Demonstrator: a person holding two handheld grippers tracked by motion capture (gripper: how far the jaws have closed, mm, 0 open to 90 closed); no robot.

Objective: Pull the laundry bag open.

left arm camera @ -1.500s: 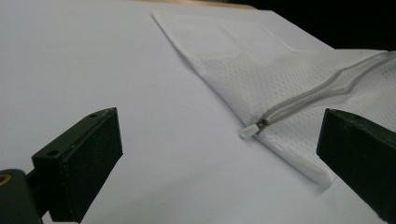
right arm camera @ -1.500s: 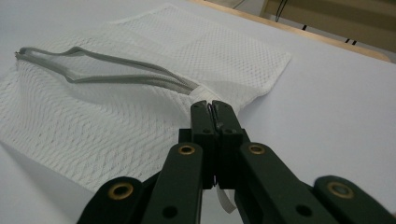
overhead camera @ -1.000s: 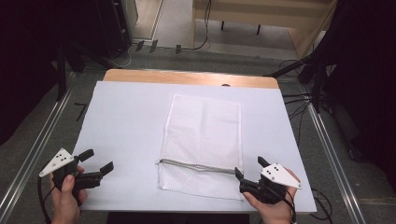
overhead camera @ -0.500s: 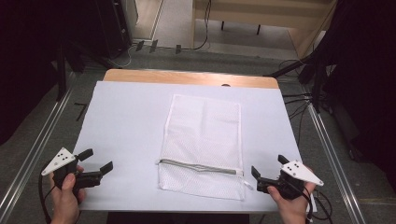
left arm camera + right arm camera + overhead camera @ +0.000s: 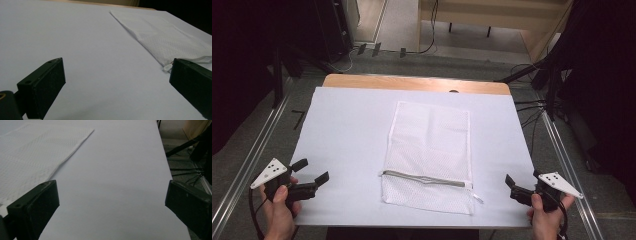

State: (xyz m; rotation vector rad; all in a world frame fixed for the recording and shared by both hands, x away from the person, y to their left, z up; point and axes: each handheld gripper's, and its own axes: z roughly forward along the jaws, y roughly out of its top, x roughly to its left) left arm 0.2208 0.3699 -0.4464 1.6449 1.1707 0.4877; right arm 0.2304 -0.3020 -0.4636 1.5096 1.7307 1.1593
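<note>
The white mesh laundry bag with a grey zip (image 5: 430,150) lies flat on the pale blue sheet (image 5: 347,130) that covers the table, about in the middle, w/ its zip end toward the person. A sec ago the right gripper (image 5: 516,187) was right at the bag's zip corner, by the small zip pull (image 5: 476,196). Now it has slid away to the right of the bag and sits at the sheet's right edge, well apart from the bag. Its jaws have just been opening and now stand wide, w/ nothing between them; the right gripper view has only bare sheet past the jaws and the bag off to one side (image 5: 32,165). The left gripper (image 5: 311,172) has hardly moved. It rests well to the left of the bag, jaws spread wide too, holding nothing, and the bag's zip corner (image 5: 172,53) shows far off in the left gripper view. The bag looks the same as before: smooth, zip shut, not shifted. So I think the right hand has let go and backed off, and the work on the bag is prob. done or at a pause.
</note>
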